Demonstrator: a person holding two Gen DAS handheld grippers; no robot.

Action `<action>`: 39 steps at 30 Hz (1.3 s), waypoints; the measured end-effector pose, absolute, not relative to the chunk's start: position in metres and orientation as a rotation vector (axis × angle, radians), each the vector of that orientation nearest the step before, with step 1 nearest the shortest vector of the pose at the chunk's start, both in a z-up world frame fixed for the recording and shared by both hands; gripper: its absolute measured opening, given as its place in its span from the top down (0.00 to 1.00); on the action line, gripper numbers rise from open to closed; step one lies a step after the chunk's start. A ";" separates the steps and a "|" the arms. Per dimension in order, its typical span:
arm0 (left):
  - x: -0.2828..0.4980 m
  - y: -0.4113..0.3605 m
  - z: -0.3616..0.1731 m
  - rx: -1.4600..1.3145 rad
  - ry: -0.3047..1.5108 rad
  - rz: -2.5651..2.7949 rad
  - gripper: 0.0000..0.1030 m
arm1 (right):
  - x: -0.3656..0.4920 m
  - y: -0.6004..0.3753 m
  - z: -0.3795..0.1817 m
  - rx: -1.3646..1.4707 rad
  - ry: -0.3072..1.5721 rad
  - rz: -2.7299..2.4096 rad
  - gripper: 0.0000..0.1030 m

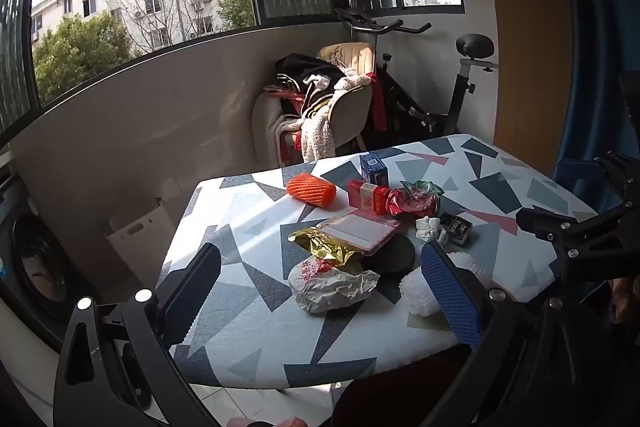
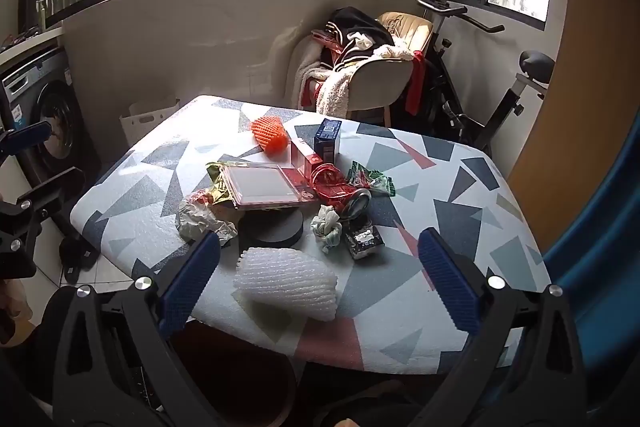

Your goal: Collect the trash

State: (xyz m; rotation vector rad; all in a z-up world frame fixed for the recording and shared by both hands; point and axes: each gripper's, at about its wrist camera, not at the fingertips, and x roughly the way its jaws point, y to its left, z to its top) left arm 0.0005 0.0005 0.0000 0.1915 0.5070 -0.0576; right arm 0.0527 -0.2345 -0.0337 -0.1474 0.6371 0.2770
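Observation:
Trash lies in a heap on the patterned table (image 2: 460,195): a white foam net (image 2: 286,281), a crumpled white wrapper (image 2: 200,219), a gold foil wrapper (image 1: 324,247), a white tissue ball (image 2: 327,223), a small black packet (image 2: 364,239), a crushed red can (image 2: 340,193), a green wrapper (image 2: 370,181), an orange foam net (image 2: 270,135), a red box (image 1: 366,197) and a blue carton (image 2: 328,137). My right gripper (image 2: 320,287) is open, its fingers either side of the white foam net, above the table's near edge. My left gripper (image 1: 320,291) is open above the crumpled wrapper (image 1: 332,287).
A pink flat case (image 2: 264,187) and a black round disc (image 2: 276,227) sit in the heap. A chair piled with clothes (image 2: 360,67), an exercise bike (image 2: 480,99), a washing machine (image 2: 44,115) and a white bin (image 2: 148,119) stand around the table.

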 end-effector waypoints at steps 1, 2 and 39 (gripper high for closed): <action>0.000 0.000 0.000 0.191 0.507 -0.059 0.05 | 0.053 -0.235 -0.034 -0.148 0.639 0.278 0.06; 0.000 0.000 0.000 0.190 0.507 -0.061 0.05 | 0.053 -0.235 -0.034 -0.148 0.639 0.277 0.05; -0.009 -0.005 0.002 0.167 0.504 -0.066 0.05 | 0.051 -0.237 -0.039 -0.142 0.633 0.266 0.06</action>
